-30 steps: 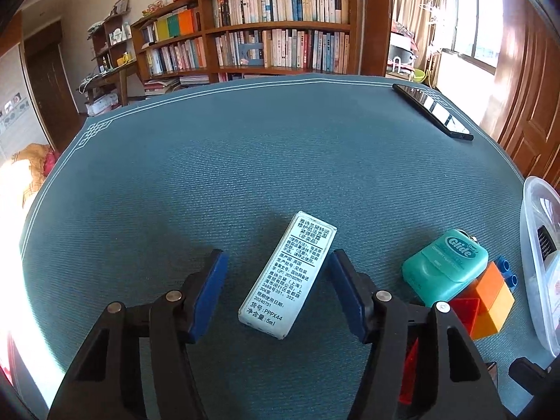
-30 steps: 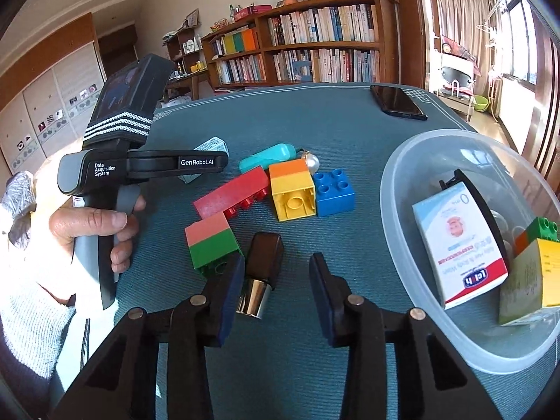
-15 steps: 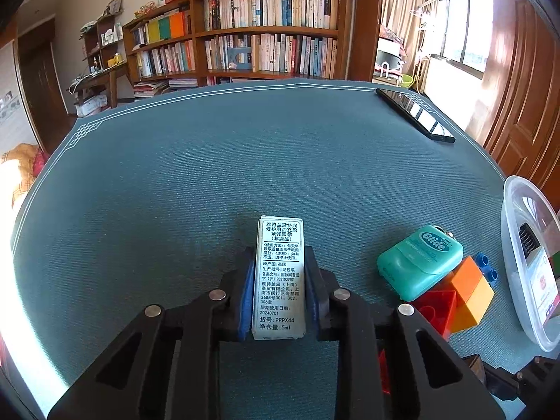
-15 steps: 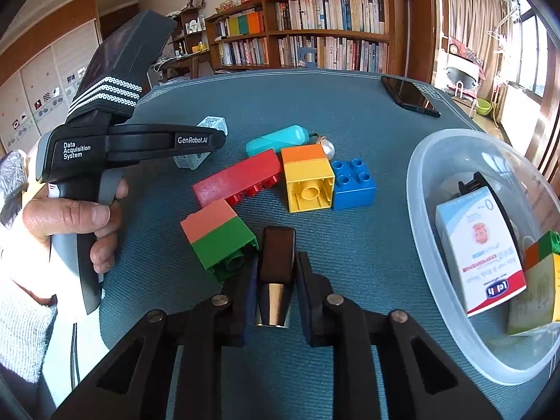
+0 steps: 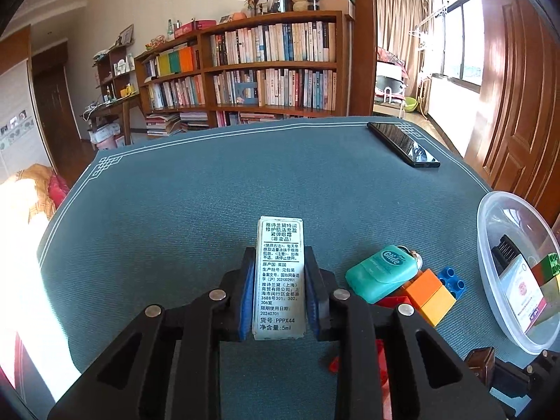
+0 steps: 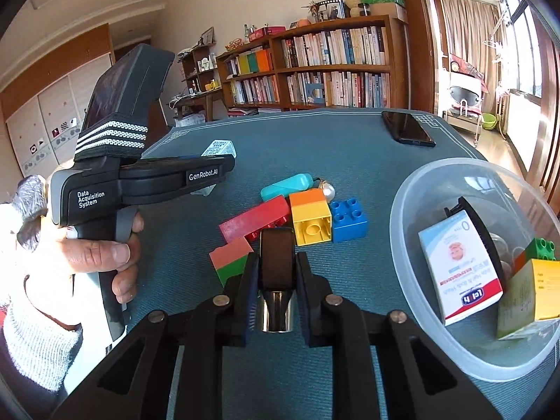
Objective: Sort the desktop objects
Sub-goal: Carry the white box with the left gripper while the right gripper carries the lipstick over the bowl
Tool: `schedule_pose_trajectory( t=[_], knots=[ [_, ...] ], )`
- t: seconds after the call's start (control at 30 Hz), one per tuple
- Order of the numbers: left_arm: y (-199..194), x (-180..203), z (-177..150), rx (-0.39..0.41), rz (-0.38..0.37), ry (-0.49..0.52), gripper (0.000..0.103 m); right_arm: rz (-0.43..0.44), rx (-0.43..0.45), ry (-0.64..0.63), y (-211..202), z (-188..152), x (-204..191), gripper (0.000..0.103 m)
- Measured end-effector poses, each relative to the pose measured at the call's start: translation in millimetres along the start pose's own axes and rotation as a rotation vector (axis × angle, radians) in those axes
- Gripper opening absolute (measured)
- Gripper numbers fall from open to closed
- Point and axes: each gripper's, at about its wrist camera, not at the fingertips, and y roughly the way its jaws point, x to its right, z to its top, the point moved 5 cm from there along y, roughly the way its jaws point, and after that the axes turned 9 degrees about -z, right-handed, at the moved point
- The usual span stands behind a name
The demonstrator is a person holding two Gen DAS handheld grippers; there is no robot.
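Desk-sorting grasp, both hands loaded. Left gripper [image 5: 279, 295] jaws clamp a small carton [image 5: 279, 276] by its long sides: light, crushable. Right gripper [image 6: 274, 288] jaws clamp a dark bottle [image 6: 276, 269] above its slick metal base, beside the plastic bowl [image 6: 402, 245].

Teal-covered table [image 5: 210, 210]: phone [image 5: 402, 143] at far edge, clear bowl [image 6: 406, 245] right, floss case [image 5: 381, 273] touching block cluster [image 6: 311, 220].
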Motion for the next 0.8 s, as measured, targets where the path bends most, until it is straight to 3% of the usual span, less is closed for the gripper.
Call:
schedule_pose_trajectory(
  t=[0.3, 0.8],
  knots=[
    [-15, 12, 6, 0.040, 0.007, 0.021, 0.027, -0.020, 0.051, 0.074, -5, 13, 17, 0.022],
    [-13, 21, 6, 0.027, -0.011, 0.033, 0.027, -0.121, 0.107, 0.221, -17, 24, 59, 0.022]
  ],
)
